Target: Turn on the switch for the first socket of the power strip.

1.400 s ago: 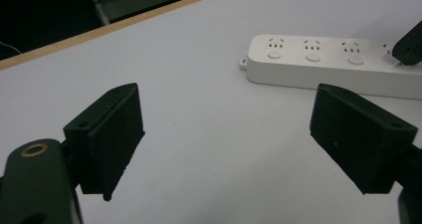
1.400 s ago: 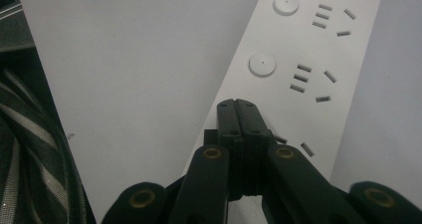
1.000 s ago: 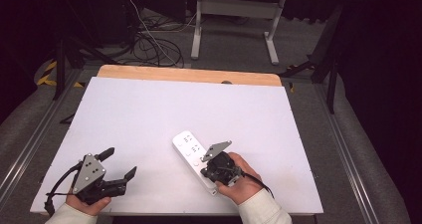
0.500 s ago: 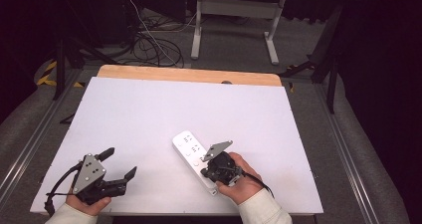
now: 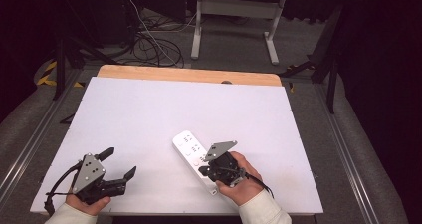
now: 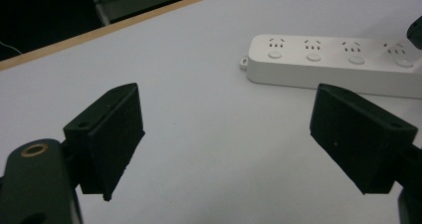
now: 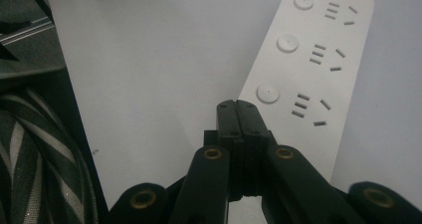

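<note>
Right claw point(image 7: 243, 112): jaws fully closed against each other, nothing between them, tips over the near end of the power strip point(image 7: 308, 59). Left claw point(image 6: 224, 134): jaws spread wide, empty, resting low at the near left corner of the surface point(image 5: 149, 109).

Power strip: white, smooth plastic, long rounded bar, lying flat near the front right of centre. The right gripper view resolves round buttons beside each socket group; the left gripper view shows a small tab at its end.

Surface: matte white sheet on a wooden board point(image 5: 189, 74). Beyond: grey carpeted floor point(image 5: 234, 50), black cables point(image 5: 154, 45), a white desk frame point(image 5: 234, 15).
</note>
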`<control>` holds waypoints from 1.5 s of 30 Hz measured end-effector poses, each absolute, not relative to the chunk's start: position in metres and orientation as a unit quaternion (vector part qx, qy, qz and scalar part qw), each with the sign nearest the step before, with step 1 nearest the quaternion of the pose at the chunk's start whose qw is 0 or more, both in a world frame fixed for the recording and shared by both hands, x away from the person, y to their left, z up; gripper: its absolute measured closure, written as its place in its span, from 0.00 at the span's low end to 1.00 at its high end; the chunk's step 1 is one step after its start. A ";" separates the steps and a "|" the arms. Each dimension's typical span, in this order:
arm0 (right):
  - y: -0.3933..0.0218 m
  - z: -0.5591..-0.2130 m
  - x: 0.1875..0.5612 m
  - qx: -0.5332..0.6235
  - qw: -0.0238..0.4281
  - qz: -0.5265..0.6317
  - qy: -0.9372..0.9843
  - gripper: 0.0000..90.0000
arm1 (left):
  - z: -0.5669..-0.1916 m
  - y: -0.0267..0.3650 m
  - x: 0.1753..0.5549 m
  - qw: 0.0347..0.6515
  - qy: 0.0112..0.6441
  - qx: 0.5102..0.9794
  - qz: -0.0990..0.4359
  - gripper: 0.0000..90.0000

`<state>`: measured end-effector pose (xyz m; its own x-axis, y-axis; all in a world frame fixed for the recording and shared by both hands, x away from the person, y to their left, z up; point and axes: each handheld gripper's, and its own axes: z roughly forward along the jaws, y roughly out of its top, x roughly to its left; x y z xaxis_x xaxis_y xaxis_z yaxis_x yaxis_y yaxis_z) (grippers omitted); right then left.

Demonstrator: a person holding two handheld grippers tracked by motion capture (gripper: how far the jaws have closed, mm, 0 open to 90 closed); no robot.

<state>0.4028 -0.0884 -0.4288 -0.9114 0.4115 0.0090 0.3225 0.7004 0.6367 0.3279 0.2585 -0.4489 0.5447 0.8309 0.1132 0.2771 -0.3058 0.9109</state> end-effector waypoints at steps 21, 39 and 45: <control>-0.098 -0.399 0.390 0.184 0.113 0.384 0.898 1.00 | -0.449 0.259 0.328 0.456 0.369 0.751 0.302 0.16; -0.102 -0.389 0.386 0.177 0.125 0.414 0.884 0.87 | -0.449 0.258 0.329 0.456 0.367 0.752 0.301 0.16; -0.108 -0.384 0.386 0.176 0.130 0.433 0.874 0.71 | -0.449 0.257 0.328 0.460 0.370 0.749 0.300 0.16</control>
